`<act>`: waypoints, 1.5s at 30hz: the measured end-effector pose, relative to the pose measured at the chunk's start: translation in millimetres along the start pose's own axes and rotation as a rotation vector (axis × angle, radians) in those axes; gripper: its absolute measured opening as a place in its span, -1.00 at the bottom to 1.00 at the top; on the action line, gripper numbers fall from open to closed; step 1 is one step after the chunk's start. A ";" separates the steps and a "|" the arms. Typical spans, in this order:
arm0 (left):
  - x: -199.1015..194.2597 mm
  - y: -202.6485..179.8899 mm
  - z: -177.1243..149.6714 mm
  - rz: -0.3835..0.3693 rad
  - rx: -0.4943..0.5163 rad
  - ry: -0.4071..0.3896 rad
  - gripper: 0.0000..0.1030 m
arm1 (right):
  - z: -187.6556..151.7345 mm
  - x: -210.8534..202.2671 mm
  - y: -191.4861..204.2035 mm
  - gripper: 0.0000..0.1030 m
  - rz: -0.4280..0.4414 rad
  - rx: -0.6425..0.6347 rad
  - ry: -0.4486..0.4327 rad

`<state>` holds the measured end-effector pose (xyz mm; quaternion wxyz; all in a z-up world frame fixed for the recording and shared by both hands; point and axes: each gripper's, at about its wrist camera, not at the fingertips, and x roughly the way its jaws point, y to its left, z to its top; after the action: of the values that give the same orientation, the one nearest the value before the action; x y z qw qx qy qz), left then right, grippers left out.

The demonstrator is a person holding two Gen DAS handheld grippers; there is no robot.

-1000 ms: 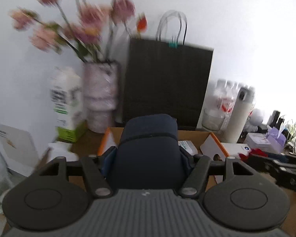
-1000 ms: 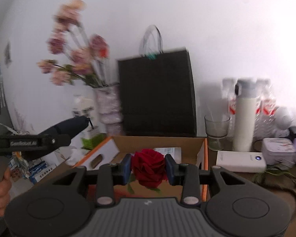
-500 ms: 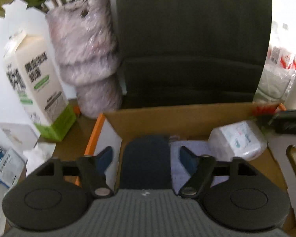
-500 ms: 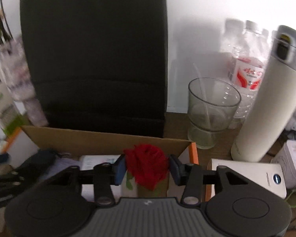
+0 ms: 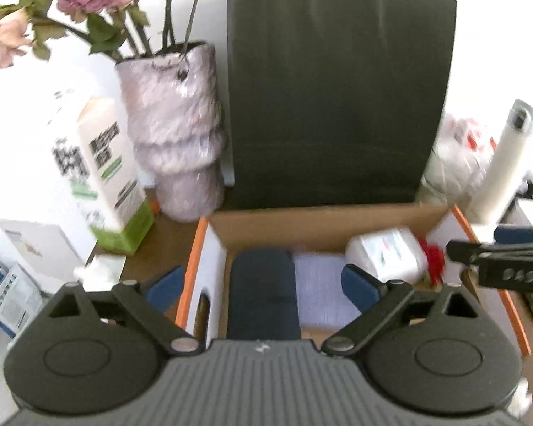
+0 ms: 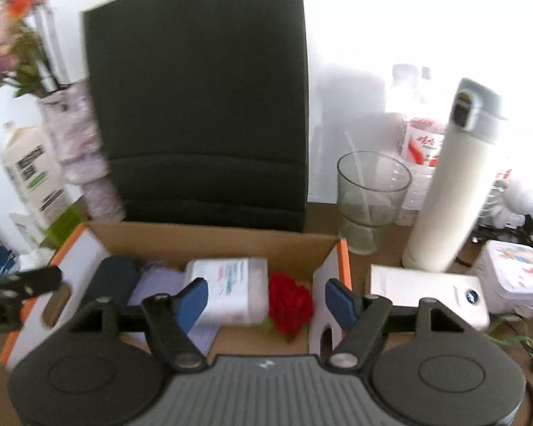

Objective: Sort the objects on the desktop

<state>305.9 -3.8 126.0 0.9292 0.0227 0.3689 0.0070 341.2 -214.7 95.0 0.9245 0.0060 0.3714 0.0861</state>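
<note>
On the far left stand a milk carton (image 5: 103, 177) and a fuzzy pink vase (image 5: 176, 135) of flowers, with a tall black paper bag (image 5: 337, 96) just right of the vase. In front of the bag sits the open cardboard box (image 5: 316, 220) with orange-edged flaps.

At the left end of the box lies a dark blue case (image 5: 263, 294), its long axis running near to far. It sits between the blue pads of the left gripper (image 5: 263, 285), whose jaws are opening and stand well clear of it, touching nothing. Right of the case lie a pale lilac sheet (image 5: 319, 287) and a white wrapped pack (image 5: 387, 252).

Further right, at the box's right end, a red rose (image 6: 289, 301) lies just beside the pack, its bloom pointing far and its green leaf near. The right gripper (image 6: 266, 301) is opening too; the rose lies between its pads, touched by neither.

Only the right wrist view shows the clear glass (image 6: 371, 195), the white flask's (image 6: 451, 191) full height, the power bank (image 6: 426, 291) and a small tin (image 6: 515, 277); only the left wrist view shows the flowers' stems clearly.
</note>
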 end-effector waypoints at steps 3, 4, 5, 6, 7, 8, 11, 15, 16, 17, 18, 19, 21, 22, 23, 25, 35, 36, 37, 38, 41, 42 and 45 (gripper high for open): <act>-28.2 5.4 -17.6 0.007 -0.011 0.013 0.89 | -17.1 -39.4 5.2 0.46 0.019 -0.003 -0.023; -38.9 8.4 -24.0 0.006 -0.018 0.012 0.89 | -25.3 -54.1 7.1 0.47 0.028 -0.001 -0.034; -52.8 10.0 -32.3 0.009 -0.030 -0.001 0.89 | -31.6 -65.5 8.6 0.48 0.033 -0.001 -0.042; -65.7 12.0 -41.2 0.009 -0.044 -0.020 0.89 | -41.0 -79.8 11.4 0.51 0.038 -0.002 -0.053; -80.5 11.8 -54.3 0.011 -0.054 -0.039 0.89 | -51.7 -94.1 14.1 0.54 0.045 -0.004 -0.071; -92.3 10.2 -67.5 0.014 -0.058 -0.057 0.89 | -64.4 -107.7 16.9 0.56 0.053 -0.010 -0.086; -125.6 -1.6 -112.5 0.025 -0.033 -0.090 0.88 | -105.1 -144.1 24.0 0.56 0.043 -0.023 -0.123; -167.3 -15.7 -168.5 0.022 0.002 -0.145 0.89 | -160.3 -192.7 29.0 0.62 0.049 -0.037 -0.189; -177.2 -19.0 -182.7 0.016 0.006 -0.154 0.89 | -172.1 -202.8 29.4 0.62 0.051 -0.043 -0.199; -187.2 -22.8 -197.8 0.015 0.019 -0.163 0.89 | -186.8 -214.8 29.2 0.62 0.043 -0.046 -0.214; -196.1 -26.5 -211.6 0.027 0.034 -0.177 0.89 | -198.6 -224.7 29.4 0.63 0.032 -0.046 -0.227; -206.1 -30.7 -226.0 0.038 0.050 -0.196 0.89 | -212.4 -235.3 29.8 0.63 0.027 -0.050 -0.240; -224.4 -37.2 -251.9 0.036 0.067 -0.224 0.89 | -242.4 -254.8 29.6 0.70 0.037 -0.042 -0.267; -232.7 -38.5 -262.7 0.031 0.060 -0.229 0.89 | -254.8 -261.3 29.3 0.70 0.048 -0.037 -0.270; -240.8 -38.2 -272.7 0.015 0.047 -0.240 0.89 | -270.3 -269.3 29.3 0.70 0.056 -0.028 -0.277; -253.4 -36.7 -289.6 0.010 0.026 -0.249 0.89 | -295.8 -281.0 30.5 0.70 0.059 -0.017 -0.274; -298.0 -44.6 -380.4 0.040 0.016 -0.335 0.91 | -383.7 -318.2 27.6 0.72 0.030 0.032 -0.324; -300.5 -42.6 -388.4 0.056 0.011 -0.348 0.91 | -390.5 -321.1 28.8 0.72 0.029 0.029 -0.329; -301.7 -40.7 -394.5 0.076 0.007 -0.355 0.91 | -398.1 -324.4 30.9 0.72 0.025 0.022 -0.334; -302.5 -39.0 -399.9 0.094 -0.001 -0.351 0.91 | -404.6 -326.6 32.9 0.76 0.024 0.015 -0.336; -303.2 -32.1 -407.4 0.075 -0.029 -0.345 0.91 | -417.6 -325.6 39.1 0.77 0.033 -0.009 -0.320; -302.7 -31.3 -408.8 0.071 -0.028 -0.345 0.91 | -420.4 -323.1 41.3 0.77 0.041 -0.015 -0.308; -299.6 -29.5 -410.5 0.078 -0.031 -0.333 0.91 | -423.4 -316.3 46.1 0.77 0.048 -0.021 -0.290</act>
<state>-193.7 -26.9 31.5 0.9767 0.0233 0.2084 0.0447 -181.5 -243.4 8.8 0.9661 0.0175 0.2329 0.1105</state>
